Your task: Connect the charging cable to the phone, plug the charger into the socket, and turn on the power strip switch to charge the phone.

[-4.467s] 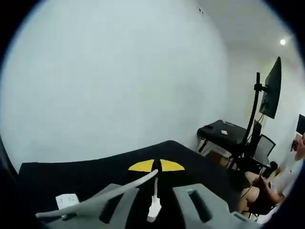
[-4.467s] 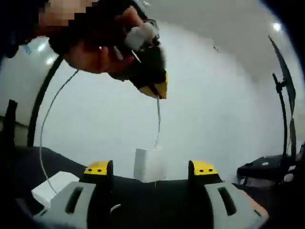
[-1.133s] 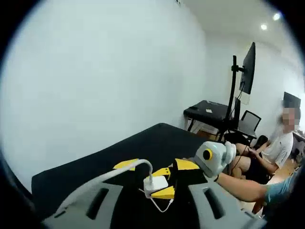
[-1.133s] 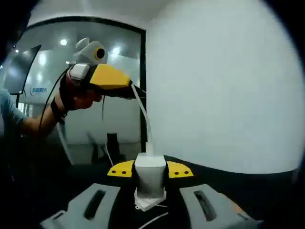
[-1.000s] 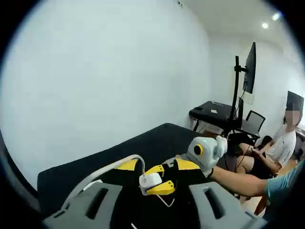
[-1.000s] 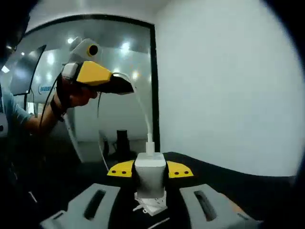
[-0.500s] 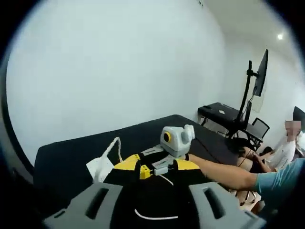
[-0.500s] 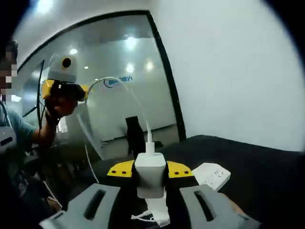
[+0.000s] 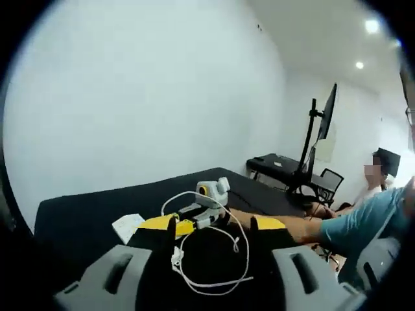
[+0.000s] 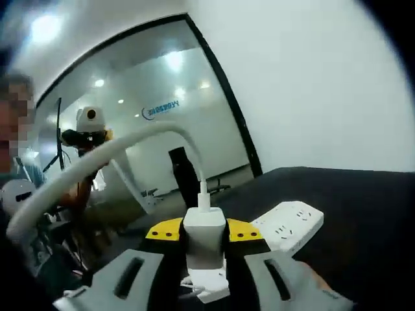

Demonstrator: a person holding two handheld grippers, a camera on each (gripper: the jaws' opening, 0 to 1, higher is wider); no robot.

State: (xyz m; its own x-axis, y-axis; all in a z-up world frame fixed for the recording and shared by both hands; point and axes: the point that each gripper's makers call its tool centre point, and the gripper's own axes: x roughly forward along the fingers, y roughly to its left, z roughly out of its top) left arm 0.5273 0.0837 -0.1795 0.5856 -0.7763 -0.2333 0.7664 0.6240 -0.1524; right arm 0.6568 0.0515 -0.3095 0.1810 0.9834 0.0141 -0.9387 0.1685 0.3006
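Power strip (image 10: 290, 227), white, lies flat on the black surface (image 10: 363, 201); in the right gripper view it sits just beyond and to the right of the jaw tips, sockets facing up, and in the left gripper view it shows as a small white block (image 9: 128, 225) toward the surface's left part, past the left jaw tip. Surface is covered in black cloth, white wall behind it, glass partition further off in the right gripper view. Right gripper (image 10: 205, 231): jaws pinching the white charger (image 10: 205, 243) between the yellow tips, held upright, above the surface and near the strip but not touching it. White cable (image 10: 149, 139) leaves the charger top, arcs up and away to the left, blurred close to the lens. Left gripper (image 9: 212, 225): jaws spread, nothing pinched between the yellow tips; the cable (image 9: 220, 259) lies in loose loops between and ahead of them, with a small white connector (image 9: 176, 259) at one end. In the left gripper view the right gripper (image 9: 205, 202) sits mid-surface with a person's forearm (image 9: 285, 223) behind it. Cannot tell where the phone is. Desk with monitor on a stand (image 9: 321, 136) at the far right.
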